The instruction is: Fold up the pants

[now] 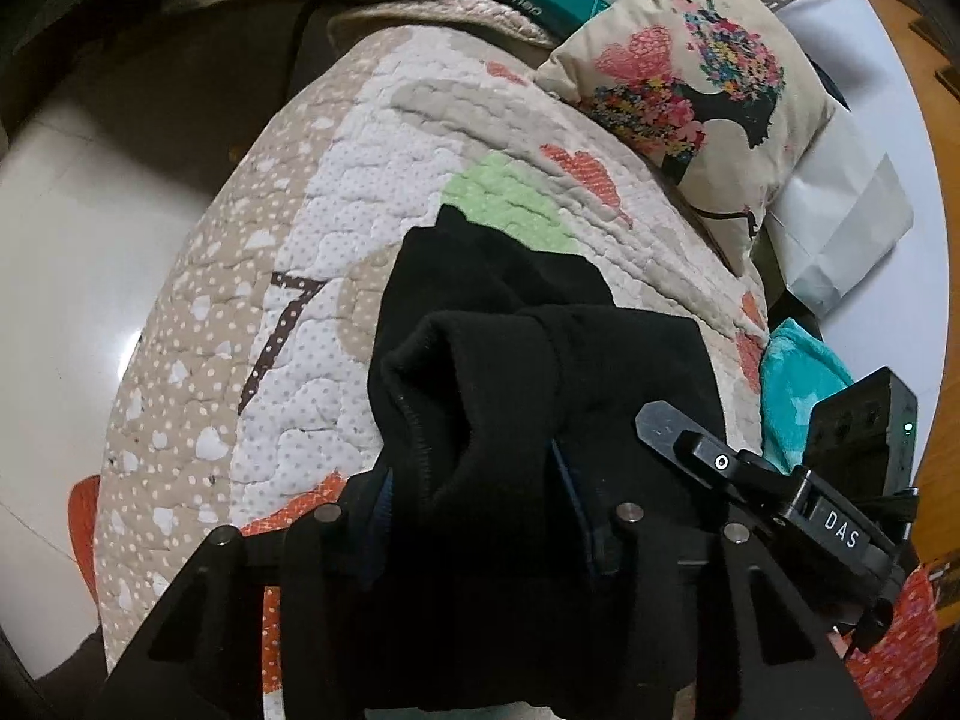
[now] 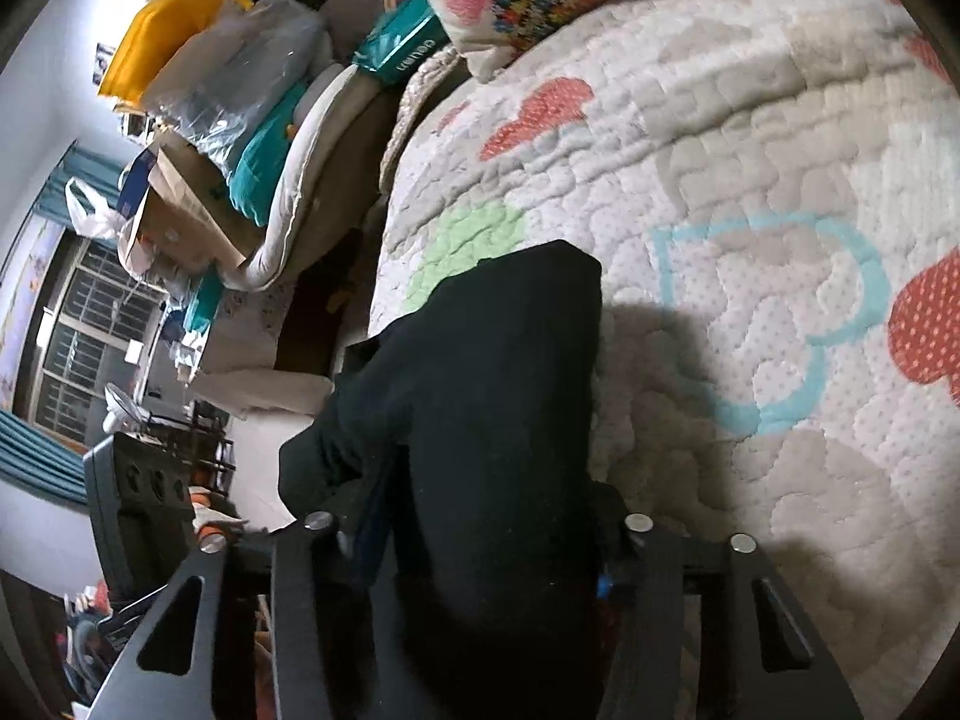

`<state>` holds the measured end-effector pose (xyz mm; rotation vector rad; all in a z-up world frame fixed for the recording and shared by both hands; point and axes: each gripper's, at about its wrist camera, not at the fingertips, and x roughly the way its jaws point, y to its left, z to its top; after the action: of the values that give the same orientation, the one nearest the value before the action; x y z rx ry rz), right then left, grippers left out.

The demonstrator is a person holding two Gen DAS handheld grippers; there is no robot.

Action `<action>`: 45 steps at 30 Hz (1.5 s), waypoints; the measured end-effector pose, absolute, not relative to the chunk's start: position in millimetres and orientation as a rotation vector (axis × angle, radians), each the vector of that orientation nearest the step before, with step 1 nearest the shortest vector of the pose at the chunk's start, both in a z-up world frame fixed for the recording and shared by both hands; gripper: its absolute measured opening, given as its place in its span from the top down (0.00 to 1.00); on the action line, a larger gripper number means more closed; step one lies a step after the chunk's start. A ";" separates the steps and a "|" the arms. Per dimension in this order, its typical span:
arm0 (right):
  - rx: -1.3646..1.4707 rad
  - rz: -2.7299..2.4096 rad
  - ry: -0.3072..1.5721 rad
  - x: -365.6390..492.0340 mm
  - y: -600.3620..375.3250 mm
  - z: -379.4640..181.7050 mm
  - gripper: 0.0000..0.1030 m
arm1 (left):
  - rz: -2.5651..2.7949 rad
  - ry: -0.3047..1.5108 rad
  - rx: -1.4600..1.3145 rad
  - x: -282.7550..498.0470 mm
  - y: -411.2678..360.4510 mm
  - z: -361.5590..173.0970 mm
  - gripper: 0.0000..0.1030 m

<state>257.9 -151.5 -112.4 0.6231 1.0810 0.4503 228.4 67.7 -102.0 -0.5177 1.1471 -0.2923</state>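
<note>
The black pants (image 1: 516,360) lie bunched on a quilted bedspread (image 1: 336,210) and run up into my left gripper (image 1: 480,516), which is shut on a thick fold of them. The fabric hides its fingertips. In the right wrist view my right gripper (image 2: 480,540) is shut on another bunch of the same black pants (image 2: 498,360), lifted a little over the quilt (image 2: 750,180). The right gripper's body (image 1: 828,480) shows at the lower right of the left wrist view, next to the pants.
A floral pillow (image 1: 690,66) lies at the head of the bed, with a turquoise cloth (image 1: 792,390) and a white bag (image 1: 840,228) beside it. The bed edge drops to a pale floor (image 1: 72,270) on the left. Piled bedding and boxes (image 2: 240,120) stand beyond the bed.
</note>
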 end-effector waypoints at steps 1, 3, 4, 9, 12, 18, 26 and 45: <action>0.615 0.451 1.077 257.7 -152.0 -110.0 0.49 | -0.293 1.142 -0.514 228.0 67.0 -100.2 0.56; 0.593 0.450 1.060 256.0 -150.7 -103.7 0.50 | -0.297 1.135 -0.519 228.3 65.9 -97.8 0.56; 0.586 0.450 1.052 255.7 -151.6 -100.9 0.50 | -0.299 1.130 -0.525 229.0 65.4 -96.8 0.56; 0.559 0.441 1.009 257.2 -158.8 -85.6 0.51 | -0.309 1.111 -0.555 238.3 57.0 -89.4 0.56; 0.560 0.431 0.986 262.2 -169.4 -77.4 0.51 | -0.315 1.092 -0.553 246.0 45.7 -81.9 0.56; 0.548 0.392 0.957 277.0 -193.8 -65.8 0.51 | -0.329 1.074 -0.526 267.6 17.5 -74.2 0.56; 0.530 0.345 0.954 304.7 -219.1 -68.2 0.51 | -0.328 1.060 -0.432 297.9 -15.9 -80.4 0.56; 0.541 0.237 0.986 321.5 -240.6 -96.0 0.39 | -0.318 1.129 -0.536 322.4 -2.6 -111.7 0.41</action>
<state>321.5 -240.6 -96.0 0.5407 0.9865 0.2372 322.4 -2.6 -111.7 -0.5364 1.1286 -0.3176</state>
